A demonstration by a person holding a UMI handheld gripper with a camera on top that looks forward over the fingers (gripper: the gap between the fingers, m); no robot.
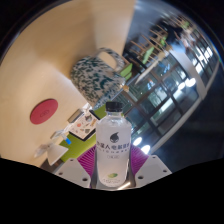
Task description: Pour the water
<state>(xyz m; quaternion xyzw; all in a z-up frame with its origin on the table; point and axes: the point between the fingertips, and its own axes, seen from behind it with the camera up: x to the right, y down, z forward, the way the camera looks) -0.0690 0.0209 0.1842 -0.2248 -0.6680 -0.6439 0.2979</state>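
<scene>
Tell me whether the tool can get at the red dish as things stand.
Probably not yet: the tool has a water bottle between its fingers, and the red dish lies well beyond them, off to one side.

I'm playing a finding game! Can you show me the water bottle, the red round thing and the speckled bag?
water bottle (pixel 113 150): gripper view, on its white label, between the fingers.
red round thing (pixel 43 111): gripper view, on its middle, on the table.
speckled bag (pixel 97 70): gripper view, on its patterned side, beyond the bottle.

a clear water bottle (pixel 113 145) with a white cap is standing upright between the gripper (pixel 112 168) fingers, both pads pressing on its sides. beyond it, a patterned bag (pixel 96 72) and a red disc (pixel 44 111) are lying on the pale table (pixel 40 70).
</scene>
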